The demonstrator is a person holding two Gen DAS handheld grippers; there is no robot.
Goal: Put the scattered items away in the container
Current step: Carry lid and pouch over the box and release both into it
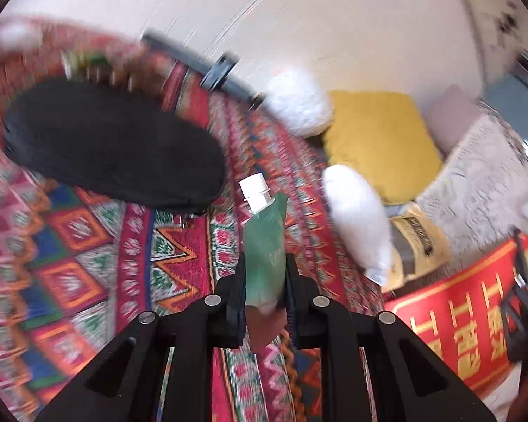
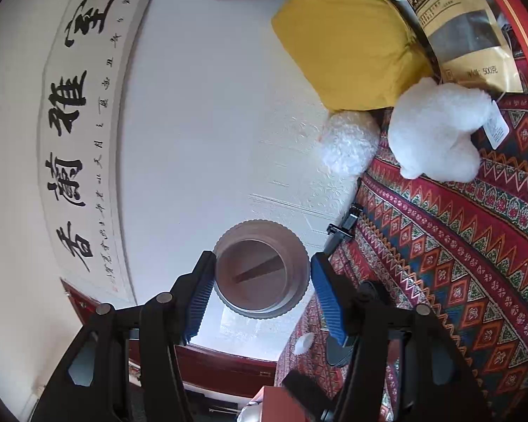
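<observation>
Between the jaws of the left gripper, above the patterned cloth, sits a green pouch with a white screw cap; the fingers are closed tight on its lower half, cap pointing away from the camera. Just left of the pouch lies a black zip case, flat on the cloth; whether it is open, or what it holds, cannot be told through the blur. Right of the pouch lie a white plush toy, a gold snack bag and a yellow cushion.

Only the right wrist view shows the right gripper, its blue pads part open and clamped on the sides of a round ribbed tin, whose open mouth faces the camera with a dark strip inside. It alone also shows a calligraphy scroll on the wall. No green pouch appears there.
</observation>
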